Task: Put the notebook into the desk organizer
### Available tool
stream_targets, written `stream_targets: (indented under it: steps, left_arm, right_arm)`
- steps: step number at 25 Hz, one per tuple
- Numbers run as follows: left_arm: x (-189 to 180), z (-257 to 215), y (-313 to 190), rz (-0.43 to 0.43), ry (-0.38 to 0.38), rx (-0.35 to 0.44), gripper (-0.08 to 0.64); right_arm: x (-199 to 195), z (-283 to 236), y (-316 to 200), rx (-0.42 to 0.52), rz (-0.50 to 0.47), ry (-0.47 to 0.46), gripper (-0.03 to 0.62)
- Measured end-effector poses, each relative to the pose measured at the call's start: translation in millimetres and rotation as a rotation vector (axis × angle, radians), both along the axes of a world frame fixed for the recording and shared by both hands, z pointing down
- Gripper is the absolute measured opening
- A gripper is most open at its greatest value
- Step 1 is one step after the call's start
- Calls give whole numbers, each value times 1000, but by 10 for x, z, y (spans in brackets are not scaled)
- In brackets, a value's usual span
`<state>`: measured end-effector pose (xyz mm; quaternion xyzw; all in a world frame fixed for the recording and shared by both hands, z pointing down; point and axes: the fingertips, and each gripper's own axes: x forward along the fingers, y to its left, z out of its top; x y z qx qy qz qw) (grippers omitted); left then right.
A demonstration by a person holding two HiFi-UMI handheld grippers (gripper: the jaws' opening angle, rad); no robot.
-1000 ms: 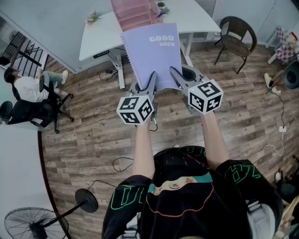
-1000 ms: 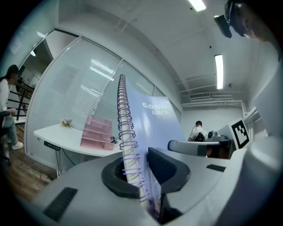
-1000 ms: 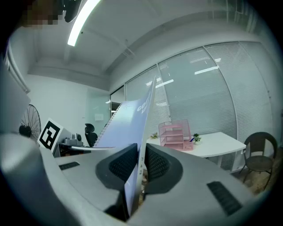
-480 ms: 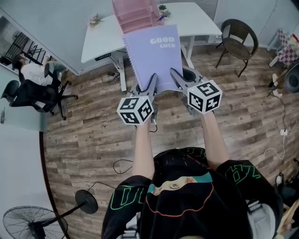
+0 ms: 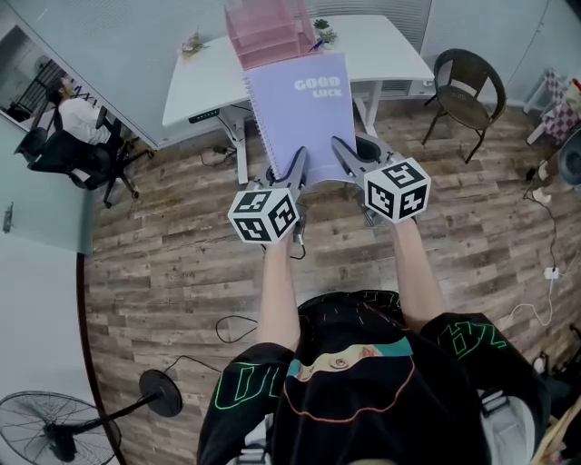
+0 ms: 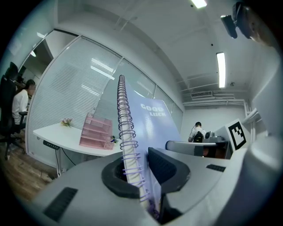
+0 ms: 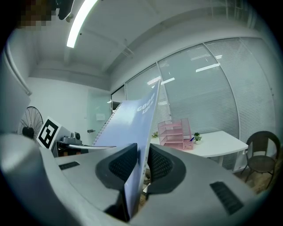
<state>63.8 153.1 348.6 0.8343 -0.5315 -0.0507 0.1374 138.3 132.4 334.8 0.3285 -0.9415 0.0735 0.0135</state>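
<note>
Lavender spiral-bound notebook [image 5: 304, 113] with "GOOD LUCK" in white on its cover hangs above the wooden floor [image 5: 172, 263], held by its near edge in both claws. The left claw [image 5: 294, 169] is clamped on the near corner at the wire binding. In the left gripper view the coil runs up between the dark ribbed pads [image 6: 166, 165], which press on the pages from both sides. The right claw [image 5: 343, 156] is clamped on the same near edge, at the side away from the spiral, its pads closed on the thin stack of sheets. The two claws sit side by side and point level. The notebook reaches forward from their tips, with its cover facing up toward the head camera.

Ahead of both claws stands a white counter [image 5: 204, 77]. On it rests a pink wire-mesh desk organizer [image 5: 268, 32] with stacked tiers, well beyond the claws' tips and apart from the notebook. A small green potted plant [image 5: 322, 24] sits just to the right of the organizer. A brown round-backed chair [image 5: 467, 86] stands ahead and to the right of the right claw. A black standing fan [image 5: 54, 431] is on the floor behind and to the left of the left claw.
</note>
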Motion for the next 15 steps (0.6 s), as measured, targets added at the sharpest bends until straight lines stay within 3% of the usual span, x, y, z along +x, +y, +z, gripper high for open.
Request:
stream_targets:
  steps: [15]
  left_arm:
    - [-155, 110, -281, -17, 0, -20, 61]
  right_arm:
    - [-156, 118, -296, -13, -28, -4, 54]
